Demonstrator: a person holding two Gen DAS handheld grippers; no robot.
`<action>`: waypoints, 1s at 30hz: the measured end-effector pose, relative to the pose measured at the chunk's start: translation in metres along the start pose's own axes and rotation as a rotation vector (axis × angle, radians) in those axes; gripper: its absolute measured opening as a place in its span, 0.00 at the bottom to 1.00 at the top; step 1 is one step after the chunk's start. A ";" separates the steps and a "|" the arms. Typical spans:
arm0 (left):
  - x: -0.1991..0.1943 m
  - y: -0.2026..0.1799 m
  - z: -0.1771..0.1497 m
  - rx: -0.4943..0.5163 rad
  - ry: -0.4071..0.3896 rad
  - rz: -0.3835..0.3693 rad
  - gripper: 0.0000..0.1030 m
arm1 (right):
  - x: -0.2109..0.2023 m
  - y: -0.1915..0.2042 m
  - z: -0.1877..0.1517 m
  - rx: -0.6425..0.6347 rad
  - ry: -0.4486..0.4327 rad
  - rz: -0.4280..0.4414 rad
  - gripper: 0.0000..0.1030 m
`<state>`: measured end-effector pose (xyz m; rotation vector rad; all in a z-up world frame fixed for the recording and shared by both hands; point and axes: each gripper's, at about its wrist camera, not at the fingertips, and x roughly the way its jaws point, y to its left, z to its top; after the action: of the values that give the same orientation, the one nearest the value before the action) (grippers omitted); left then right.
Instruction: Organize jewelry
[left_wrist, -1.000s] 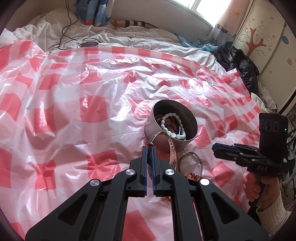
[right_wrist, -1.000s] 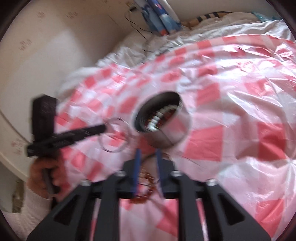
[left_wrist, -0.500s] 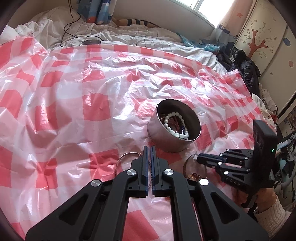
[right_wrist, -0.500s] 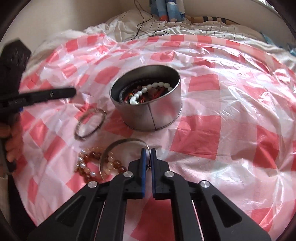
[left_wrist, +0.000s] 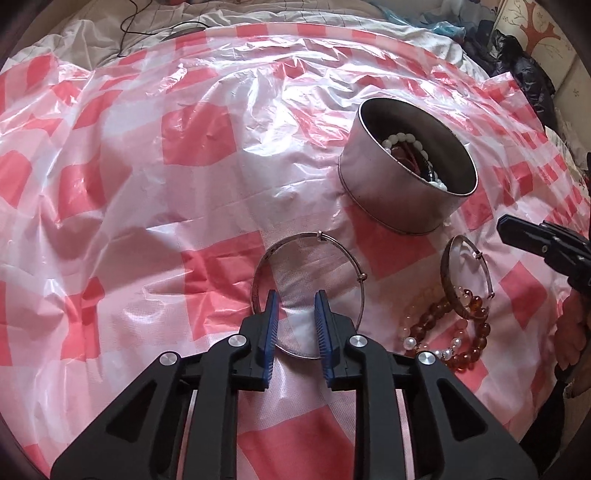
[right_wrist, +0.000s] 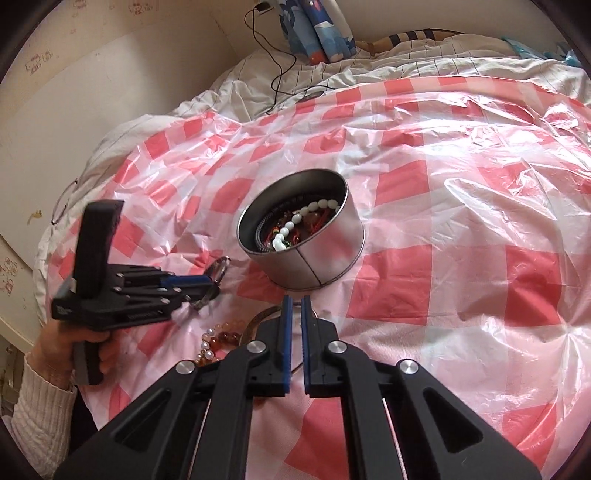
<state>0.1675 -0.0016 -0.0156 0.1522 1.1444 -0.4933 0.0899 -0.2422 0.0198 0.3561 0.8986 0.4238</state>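
Observation:
A thin silver bangle (left_wrist: 318, 234) lies flat on the red-and-white checked sheet (left_wrist: 184, 147). My left gripper (left_wrist: 295, 314) hangs just over its near arc with the jaws opening and nothing pinched. Beyond it to the right stands a round metal tin (left_wrist: 391, 192) with white beads (right_wrist: 291, 225) and other pieces inside. A broader bangle (left_wrist: 447, 280) rests on amber and pearl bead bracelets (left_wrist: 458, 332). My right gripper (right_wrist: 294, 306) is shut above that bangle (right_wrist: 258, 319). The left wrist view shows a small gap between the right gripper's tips (left_wrist: 504, 229) and it.
The plastic sheet covers a bed with rumpled white bedding and a black cable (right_wrist: 280, 77) at the far end. Dark clothes (left_wrist: 517, 59) are heaped off the right side. A hand (right_wrist: 55, 343) in a white knit sleeve holds the left gripper (right_wrist: 210, 286).
My left gripper sank toward the sheet and its jaws parted, leaving the silver bangle flat beneath them. The right gripper shut at the broader bangle and then rose a little.

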 end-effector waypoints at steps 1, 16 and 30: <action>0.000 0.001 0.000 -0.003 -0.002 -0.002 0.18 | -0.001 -0.002 0.000 0.012 -0.002 0.014 0.05; -0.004 0.015 -0.004 -0.052 -0.031 0.045 0.38 | 0.032 0.010 -0.016 -0.114 0.123 -0.173 0.34; -0.063 -0.006 0.015 -0.049 -0.210 -0.178 0.02 | -0.025 0.004 0.005 -0.007 -0.094 0.091 0.05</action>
<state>0.1576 0.0066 0.0485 -0.0444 0.9671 -0.6229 0.0792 -0.2519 0.0410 0.4089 0.7908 0.4900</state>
